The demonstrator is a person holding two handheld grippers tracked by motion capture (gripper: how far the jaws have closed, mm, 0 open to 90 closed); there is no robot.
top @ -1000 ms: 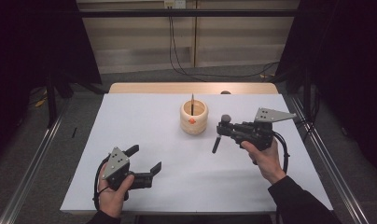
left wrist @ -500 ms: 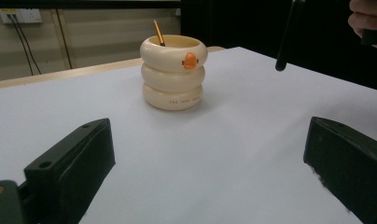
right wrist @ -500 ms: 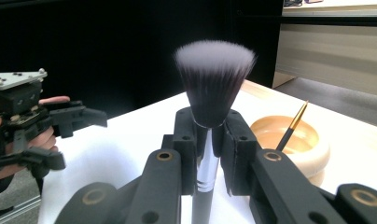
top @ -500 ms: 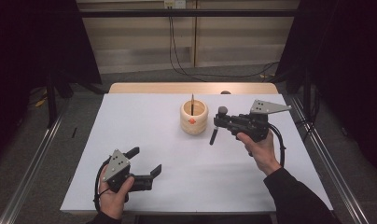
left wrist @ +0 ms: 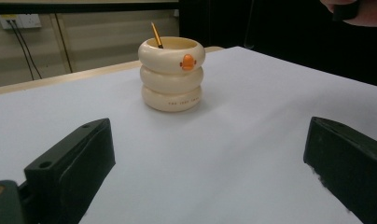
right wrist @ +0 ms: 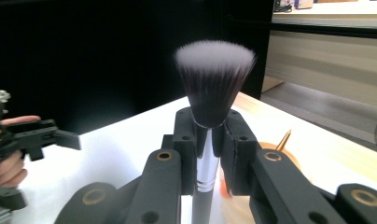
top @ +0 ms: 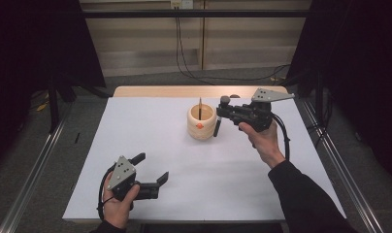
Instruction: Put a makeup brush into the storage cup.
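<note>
- The right tool (top: 222,112), in the person's right hand (top: 262,141), grips a makeup brush (right wrist: 210,135) by its silver and black handle, jaws pressed tight on both sides.
- The brush stands upright with its bristle head on top; from above, its handle hangs just beside the cream holder (top: 202,123), at the holder's 3 o'clock.
- The holder, shaped like three stacked rings with an orange mark on its front, stands on the white bench (top: 150,126) a little past centre, toward 12 o'clock.
- A thin pencil-like stick (left wrist: 157,36) leans inside the holder.
- The left tool (top: 152,171) rests near the bench's 7 o'clock edge in the left hand (top: 117,206), jaws spread wide with nothing between them.
</note>
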